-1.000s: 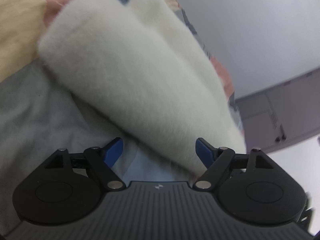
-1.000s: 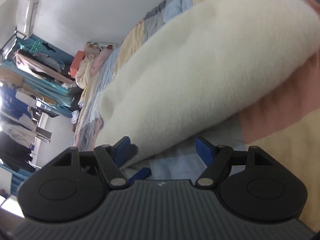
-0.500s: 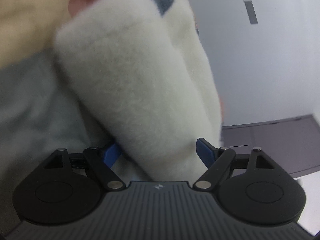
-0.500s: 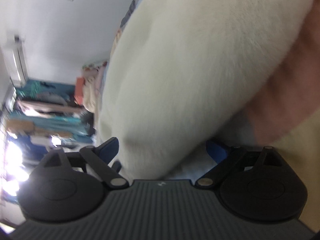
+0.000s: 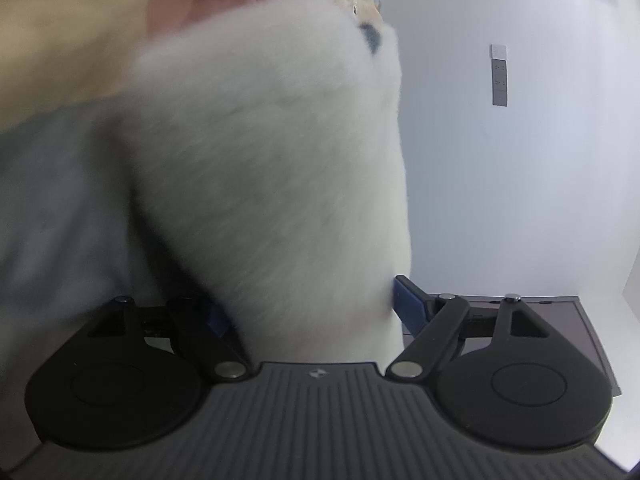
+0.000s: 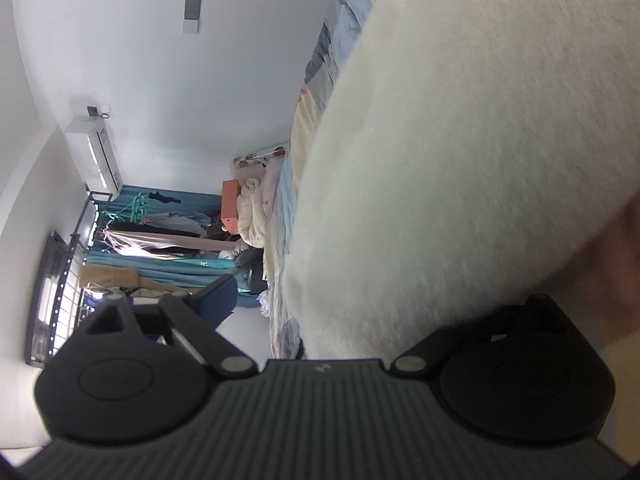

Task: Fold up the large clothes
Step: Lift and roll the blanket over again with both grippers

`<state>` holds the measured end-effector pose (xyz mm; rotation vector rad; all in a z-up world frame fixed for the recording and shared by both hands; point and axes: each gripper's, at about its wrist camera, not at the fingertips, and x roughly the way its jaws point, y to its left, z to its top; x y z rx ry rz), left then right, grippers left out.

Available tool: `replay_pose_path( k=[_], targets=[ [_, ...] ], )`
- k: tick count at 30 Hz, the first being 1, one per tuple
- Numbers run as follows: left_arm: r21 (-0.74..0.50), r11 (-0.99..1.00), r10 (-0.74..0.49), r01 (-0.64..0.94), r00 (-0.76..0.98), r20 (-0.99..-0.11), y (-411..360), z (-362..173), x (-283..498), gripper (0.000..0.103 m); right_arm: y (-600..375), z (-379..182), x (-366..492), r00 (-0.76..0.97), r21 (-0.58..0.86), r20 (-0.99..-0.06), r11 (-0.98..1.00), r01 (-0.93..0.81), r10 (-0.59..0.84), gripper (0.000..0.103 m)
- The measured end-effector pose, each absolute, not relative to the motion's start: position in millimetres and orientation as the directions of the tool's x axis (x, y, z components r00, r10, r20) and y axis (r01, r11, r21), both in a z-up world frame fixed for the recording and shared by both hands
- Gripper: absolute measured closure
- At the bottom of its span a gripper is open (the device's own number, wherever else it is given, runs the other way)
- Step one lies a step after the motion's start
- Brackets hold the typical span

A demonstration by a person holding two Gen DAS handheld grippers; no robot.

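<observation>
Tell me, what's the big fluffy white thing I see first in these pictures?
That is a fluffy white garment, soft as a teddy bear, filling the middle of the left view and most of the right side of the right view. It lies on a patchwork bedspread of cream, pink and grey. In the right view, far behind at the left, crowded clothes racks stand under a wall air conditioner.

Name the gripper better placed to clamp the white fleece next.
Left. The white fleece sits centred between the left gripper's fingers; in the right gripper it lies to one side, the visible finger clear of it.
</observation>
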<state>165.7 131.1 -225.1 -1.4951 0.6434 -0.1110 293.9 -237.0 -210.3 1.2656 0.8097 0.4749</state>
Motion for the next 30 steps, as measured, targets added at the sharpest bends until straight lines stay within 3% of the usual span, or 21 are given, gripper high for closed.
replay_pose_path(
  k=[7,11,14,18,22,26,28,30],
  targets=[
    [-0.942,0.12,-0.427,-0.314,0.84,-0.335,135,-231,163,0.031,-242,-223,295,0.628,0.943,-0.331,0.272,0.192,0.704,0.006],
    [-0.937,0.142,-0.415,-0.318,0.841,-0.348,139,-232,162,0.045,-244,-234,291,0.613,0.909,-0.416,0.308,0.279,0.672,0.008],
    [-0.939,0.159,-0.404,-0.304,0.848,-0.343,142,-229,158,0.053,-253,-232,287,0.658,0.903,-0.43,0.306,0.303,0.618,0.008],
    [-0.942,0.177,-0.397,-0.286,0.855,-0.334,143,-224,153,0.057,-277,-222,278,0.767,0.907,-0.419,0.264,0.328,0.485,0.008],
    [-0.943,0.191,-0.39,-0.271,0.861,-0.326,142,-223,149,0.058,-288,-234,281,0.783,0.909,-0.416,0.186,0.372,0.463,0.008],
    [-0.943,0.208,-0.386,-0.26,0.864,-0.324,141,-219,174,0.058,-285,-233,301,0.784,0.901,-0.431,0.248,0.355,0.446,0.007],
    [-0.943,0.22,-0.388,-0.25,0.864,-0.32,142,-217,175,0.058,-284,-232,308,0.786,0.896,-0.441,0.257,0.361,0.433,0.025],
    [-0.942,0.243,-0.387,-0.23,0.868,-0.311,143,-211,176,0.059,-284,-232,313,0.784,0.889,-0.452,0.287,0.357,0.425,0.036]
  ],
)
